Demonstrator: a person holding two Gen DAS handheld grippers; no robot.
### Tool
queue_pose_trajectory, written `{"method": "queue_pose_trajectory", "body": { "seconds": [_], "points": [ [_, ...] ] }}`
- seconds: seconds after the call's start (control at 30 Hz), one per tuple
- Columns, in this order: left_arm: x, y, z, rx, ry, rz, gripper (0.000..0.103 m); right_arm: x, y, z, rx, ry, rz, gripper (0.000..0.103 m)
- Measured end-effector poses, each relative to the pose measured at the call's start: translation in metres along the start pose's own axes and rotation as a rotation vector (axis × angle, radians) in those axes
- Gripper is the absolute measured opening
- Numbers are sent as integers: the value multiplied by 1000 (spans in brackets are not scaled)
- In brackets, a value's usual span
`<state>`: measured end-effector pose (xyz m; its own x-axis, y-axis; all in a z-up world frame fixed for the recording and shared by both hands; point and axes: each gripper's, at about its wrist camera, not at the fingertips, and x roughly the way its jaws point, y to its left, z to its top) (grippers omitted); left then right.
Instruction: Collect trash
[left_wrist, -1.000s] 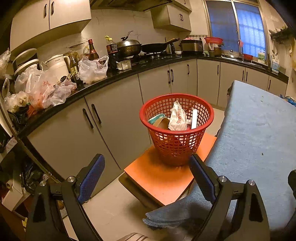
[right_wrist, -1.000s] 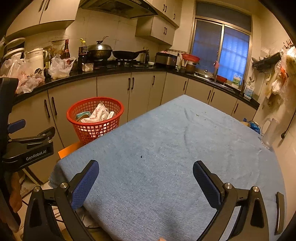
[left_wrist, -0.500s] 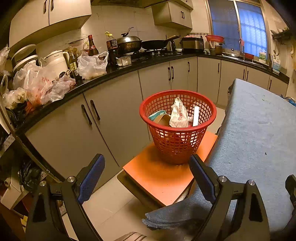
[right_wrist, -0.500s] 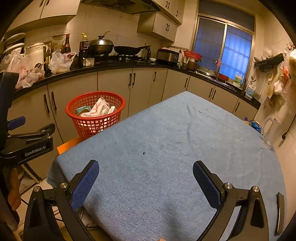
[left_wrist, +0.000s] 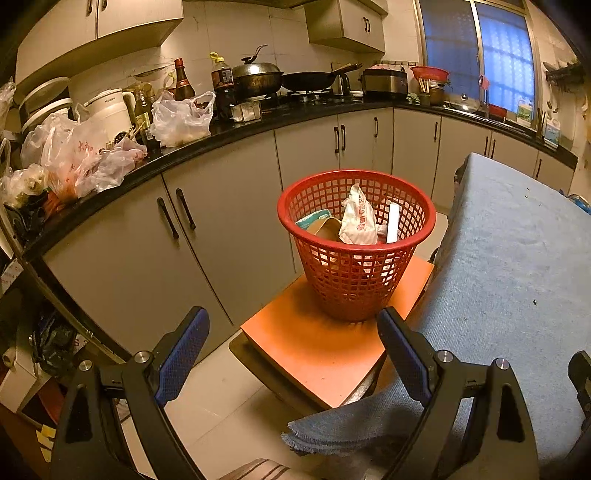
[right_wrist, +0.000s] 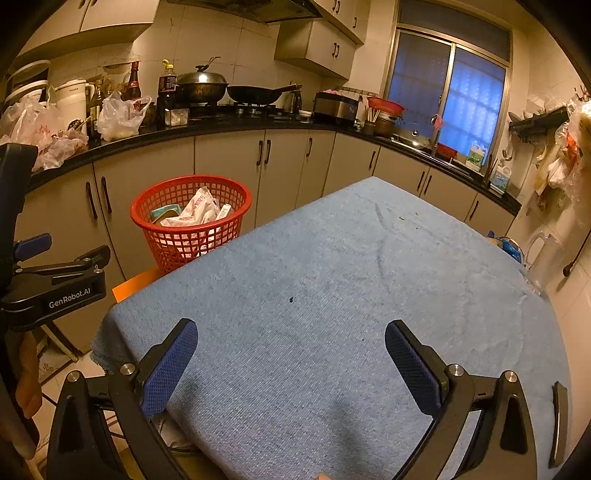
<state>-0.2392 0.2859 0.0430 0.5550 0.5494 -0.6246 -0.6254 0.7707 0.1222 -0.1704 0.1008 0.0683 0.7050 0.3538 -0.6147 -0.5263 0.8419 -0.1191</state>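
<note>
A red mesh basket (left_wrist: 354, 280) stands on an orange stool (left_wrist: 325, 354) beside the table. Inside it lie a white crumpled wrapper (left_wrist: 357, 218), a teal packet, a brown piece and a white stick. My left gripper (left_wrist: 291, 332) hangs open in front of the stool, nothing between its blue pads. In the right wrist view the same basket (right_wrist: 192, 236) sits at the left, past the table's corner. My right gripper (right_wrist: 291, 341) is open over the blue tablecloth (right_wrist: 351, 280), holding nothing. The left gripper's black body (right_wrist: 55, 284) shows at the left edge there.
A black counter (left_wrist: 207, 144) over grey cabinets curves behind the basket, crowded with plastic bags (left_wrist: 181, 118), bottles, a kettle and woks. A window (right_wrist: 454, 96) is at the back. A clear jug (right_wrist: 543, 258) stands off the table's right side. The cloth shows only small dark specks (right_wrist: 291, 299).
Both views tilted slightly, so the basket sits a little lower and nearer in the frames. Both grippers stay open and empty.
</note>
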Motion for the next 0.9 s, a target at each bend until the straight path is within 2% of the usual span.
{"method": "queue_pose_trajectory", "body": {
  "seconds": [0.9],
  "points": [
    [12, 0, -1, -2, 26, -30, 92, 4, 3, -2, 0, 31, -15, 103]
  ]
}}
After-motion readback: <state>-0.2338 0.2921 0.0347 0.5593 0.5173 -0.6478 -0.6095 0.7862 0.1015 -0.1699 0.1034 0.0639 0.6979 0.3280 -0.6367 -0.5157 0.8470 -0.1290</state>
